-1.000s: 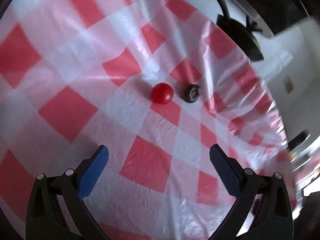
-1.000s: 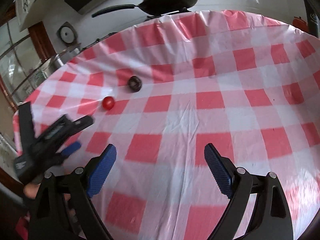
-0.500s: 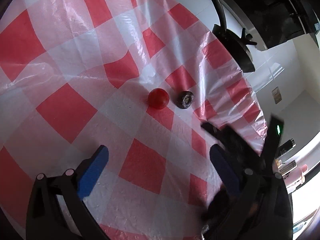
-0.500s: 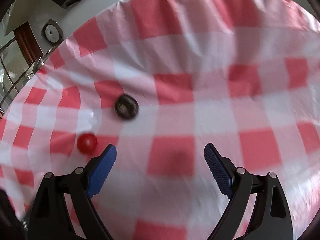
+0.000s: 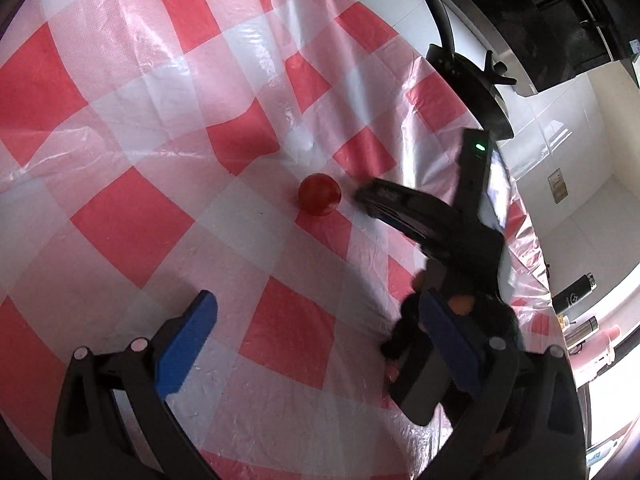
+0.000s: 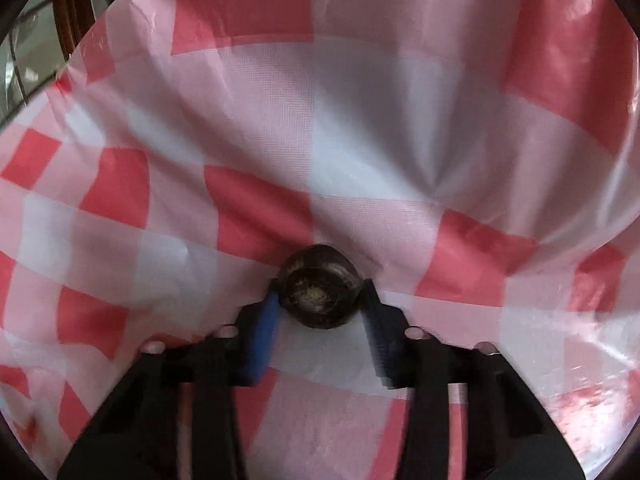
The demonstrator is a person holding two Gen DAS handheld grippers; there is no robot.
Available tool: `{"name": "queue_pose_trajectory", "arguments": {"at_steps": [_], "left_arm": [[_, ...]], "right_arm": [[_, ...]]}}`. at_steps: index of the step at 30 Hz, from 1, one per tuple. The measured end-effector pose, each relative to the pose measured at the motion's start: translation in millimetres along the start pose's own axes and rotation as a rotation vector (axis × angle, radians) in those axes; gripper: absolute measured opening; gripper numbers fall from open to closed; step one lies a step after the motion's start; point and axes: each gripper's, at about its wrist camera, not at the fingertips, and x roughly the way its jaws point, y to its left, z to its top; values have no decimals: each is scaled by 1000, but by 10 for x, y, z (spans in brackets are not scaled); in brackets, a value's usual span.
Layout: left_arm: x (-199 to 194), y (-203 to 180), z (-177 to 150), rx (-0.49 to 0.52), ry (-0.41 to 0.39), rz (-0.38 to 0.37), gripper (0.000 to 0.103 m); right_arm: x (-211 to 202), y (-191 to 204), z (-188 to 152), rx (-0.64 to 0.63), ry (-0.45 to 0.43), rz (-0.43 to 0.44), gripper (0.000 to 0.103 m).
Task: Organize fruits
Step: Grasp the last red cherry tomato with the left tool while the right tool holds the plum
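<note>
Now closing the right gripper [image 6: 320, 300] fingers onto the dark fruit [image 6: 319, 295] on the checked bench [image 6: 360, 152], just beside the red tomato [image 5: 319, 194]; left gripper [image 5: 316, 344] near it, fingers spread, empty.

Your tablecloth [image 5: 132, 216] looks like thin plastic sheeting: glossy, crinkled, catching glare at the upper middle of the left wrist frame. The red fruit [image 5: 319, 199] at centre has smooth, faintly shiny skin. In your right wrist view the dark fruit [image 6: 320, 292] at lower centre looks rough and dull, with a paler scarred patch. Both grippers' frames look like matt black plastic, their blue pads [image 5: 186, 344] ribbed.
</note>
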Motion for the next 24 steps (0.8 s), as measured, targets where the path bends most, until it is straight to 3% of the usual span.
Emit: {"name": "queue_pose_trajectory", "arguments": {"at_steps": [6, 10, 14, 19, 24], "left_arm": [[3, 0, -2, 0, -1, 0, 101], [0, 0, -2, 0, -1, -1, 101], [-10, -7, -7, 2, -1, -3, 101], [14, -56, -19, 31, 16, 13, 101], [90, -225, -54, 113, 37, 99, 101]], "right_arm": [[-726, -592, -600, 181, -59, 121, 39], [-963, -957, -956, 297, -98, 159, 39], [-954, -1203, -1033, 419, -114, 191, 39], [-1039, -1163, -1041, 387, -172, 222, 39], [-1089, -1279, -1077, 427, -183, 243, 39]]}}
